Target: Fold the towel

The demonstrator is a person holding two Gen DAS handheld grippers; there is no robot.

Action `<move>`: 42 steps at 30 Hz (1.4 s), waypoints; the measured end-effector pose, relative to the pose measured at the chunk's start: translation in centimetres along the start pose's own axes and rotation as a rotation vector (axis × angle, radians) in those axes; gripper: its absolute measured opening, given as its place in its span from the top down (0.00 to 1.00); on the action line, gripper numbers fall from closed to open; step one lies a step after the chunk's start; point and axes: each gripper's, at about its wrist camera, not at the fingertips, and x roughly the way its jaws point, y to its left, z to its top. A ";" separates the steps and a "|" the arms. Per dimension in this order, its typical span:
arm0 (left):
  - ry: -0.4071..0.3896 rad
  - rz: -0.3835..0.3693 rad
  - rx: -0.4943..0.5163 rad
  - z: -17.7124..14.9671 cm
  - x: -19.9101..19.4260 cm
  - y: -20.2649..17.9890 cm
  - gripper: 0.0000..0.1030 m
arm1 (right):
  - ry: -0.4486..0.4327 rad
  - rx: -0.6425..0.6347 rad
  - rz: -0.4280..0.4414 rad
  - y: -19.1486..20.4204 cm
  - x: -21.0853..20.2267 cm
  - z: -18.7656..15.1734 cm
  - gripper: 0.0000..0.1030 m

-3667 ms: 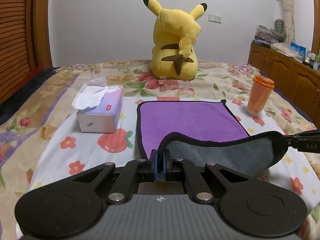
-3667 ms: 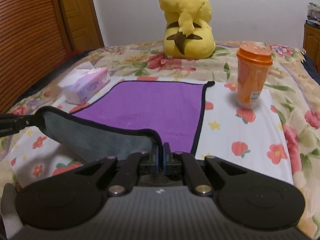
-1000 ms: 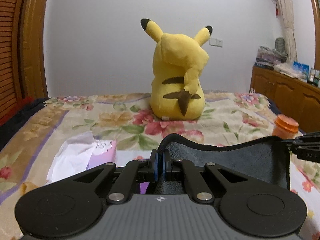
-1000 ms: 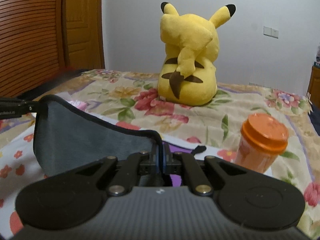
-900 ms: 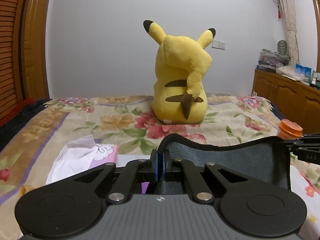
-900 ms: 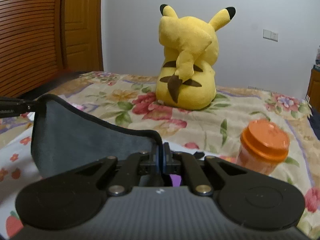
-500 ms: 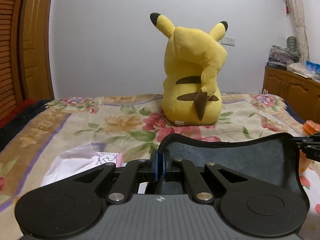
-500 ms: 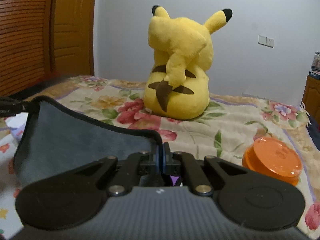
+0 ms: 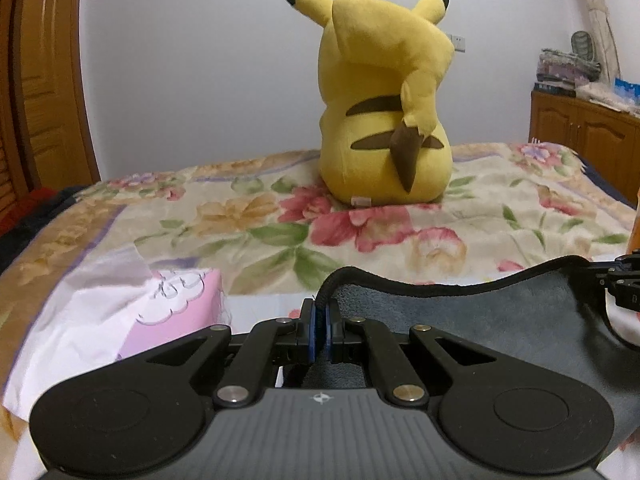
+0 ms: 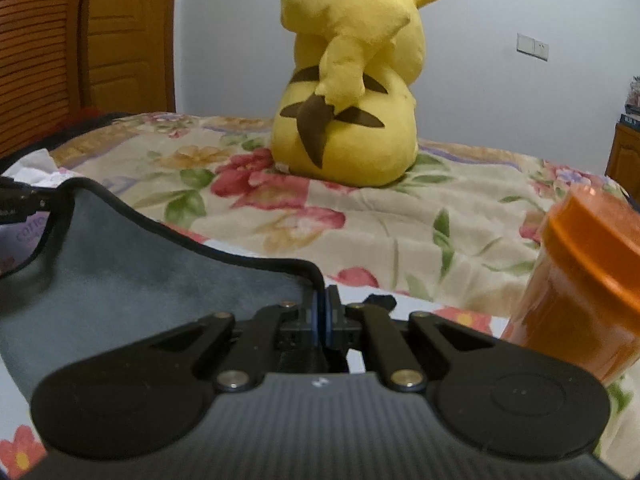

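Observation:
The towel (image 9: 472,320) shows its grey underside with a black hem; its purple face is hidden. My left gripper (image 9: 319,330) is shut on the towel's left corner. My right gripper (image 10: 322,320) is shut on the towel's (image 10: 132,268) right corner. The lifted edge sags between the two grippers, low over the bed. The right gripper's tip shows at the right edge of the left wrist view (image 9: 624,288), and the left gripper's tip at the left edge of the right wrist view (image 10: 24,200).
A yellow Pikachu plush (image 9: 386,96) sits on the floral bedspread (image 9: 240,216) straight ahead. A pink tissue box (image 9: 160,312) lies close to the left gripper. An orange lidded cup (image 10: 584,280) stands right beside the right gripper. A wooden cabinet (image 9: 584,124) is far right.
Both grippers have carried the towel's near edge forward over the rest of the towel, toward the plush. The plush, tissue box and orange cup now look closer; the purple face is covered.

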 end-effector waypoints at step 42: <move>0.045 -0.035 0.011 -0.7 -18.3 -2.3 0.59 | -0.007 0.086 0.041 2.8 -16.9 0.1 0.56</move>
